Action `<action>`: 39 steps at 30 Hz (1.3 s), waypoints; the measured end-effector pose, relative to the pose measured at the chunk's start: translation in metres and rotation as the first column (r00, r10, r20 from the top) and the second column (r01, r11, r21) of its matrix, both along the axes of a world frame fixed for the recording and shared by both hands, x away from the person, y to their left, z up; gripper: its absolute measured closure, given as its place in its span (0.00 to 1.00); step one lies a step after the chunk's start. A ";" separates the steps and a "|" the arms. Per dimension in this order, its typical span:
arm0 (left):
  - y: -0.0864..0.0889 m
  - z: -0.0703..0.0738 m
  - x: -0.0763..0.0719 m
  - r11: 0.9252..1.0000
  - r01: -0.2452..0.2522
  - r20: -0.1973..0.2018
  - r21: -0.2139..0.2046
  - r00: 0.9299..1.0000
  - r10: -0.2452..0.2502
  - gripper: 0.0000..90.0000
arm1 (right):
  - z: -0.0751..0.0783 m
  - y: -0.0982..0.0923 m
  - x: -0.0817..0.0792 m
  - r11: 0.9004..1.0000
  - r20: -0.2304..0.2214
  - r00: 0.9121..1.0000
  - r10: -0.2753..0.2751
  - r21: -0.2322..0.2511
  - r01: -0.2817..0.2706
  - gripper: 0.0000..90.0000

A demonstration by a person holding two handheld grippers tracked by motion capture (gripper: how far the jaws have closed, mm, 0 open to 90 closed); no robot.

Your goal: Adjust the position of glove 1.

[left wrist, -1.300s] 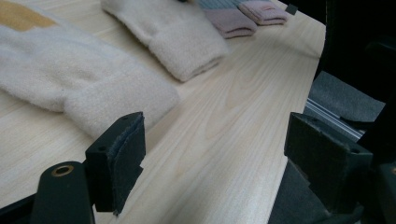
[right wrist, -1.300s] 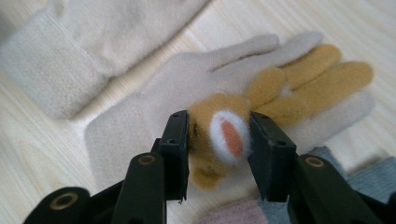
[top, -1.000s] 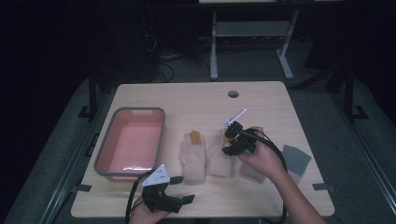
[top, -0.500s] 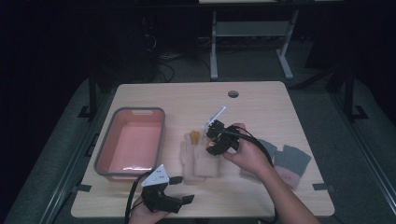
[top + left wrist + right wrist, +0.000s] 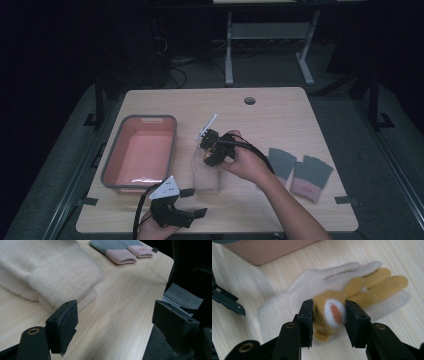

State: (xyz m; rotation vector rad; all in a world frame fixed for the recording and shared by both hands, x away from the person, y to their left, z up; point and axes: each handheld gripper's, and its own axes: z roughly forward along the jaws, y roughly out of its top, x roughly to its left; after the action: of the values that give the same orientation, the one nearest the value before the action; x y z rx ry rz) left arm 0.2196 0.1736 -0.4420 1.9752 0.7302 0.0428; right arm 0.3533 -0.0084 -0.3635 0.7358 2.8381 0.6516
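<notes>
My right gripper (image 5: 212, 149) hangs over the middle of the table, and a cream plush glove (image 5: 207, 174) lies just below it. In the right gripper view its jaws (image 5: 329, 308) press from both sides on a tan animal face with a white muzzle and orange nose (image 5: 332, 312). That face belongs to a glove lying over a cream glove (image 5: 287, 302). My left gripper (image 5: 175, 212) rests at the front edge, open, nothing between its jaws (image 5: 115, 312). The cream glove's cuff (image 5: 50, 272) lies just ahead of it to the left.
A grey-rimmed pink bin (image 5: 140, 119) stands at the left of the wooden table (image 5: 280, 120). Two grey gloves with pink cuffs (image 5: 300, 171) lie at the right, also seen in the left gripper view (image 5: 120, 250). A cable hole (image 5: 249, 100) sits near the back edge.
My right gripper has moved left with the animal-face glove, from the right-hand cream glove's place to over the left one. The left gripper has stayed put.
</notes>
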 end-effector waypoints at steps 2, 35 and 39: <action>0.000 0.000 0.000 1.000 -0.001 -0.002 -0.004 1.000 0.001 0.23 | -0.004 0.003 0.002 1.000 -0.015 1.000 0.011 0.002 -0.011 0.67; 0.000 0.000 0.001 1.000 -0.007 -0.009 -0.006 1.000 0.007 0.23 | -0.038 -0.007 0.014 0.999 -0.102 0.995 -0.020 0.031 0.023 0.55; -0.001 -0.001 0.000 1.000 -0.008 -0.009 -0.004 1.000 0.008 0.23 | -0.032 -0.006 0.014 0.999 -0.093 0.996 -0.016 0.040 0.019 0.54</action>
State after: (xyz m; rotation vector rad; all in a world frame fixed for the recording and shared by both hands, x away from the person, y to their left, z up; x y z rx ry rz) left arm 0.2200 0.1730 -0.4426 1.9699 0.7435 0.0377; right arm 0.3668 -0.0140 -0.3955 0.8169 2.9060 0.6925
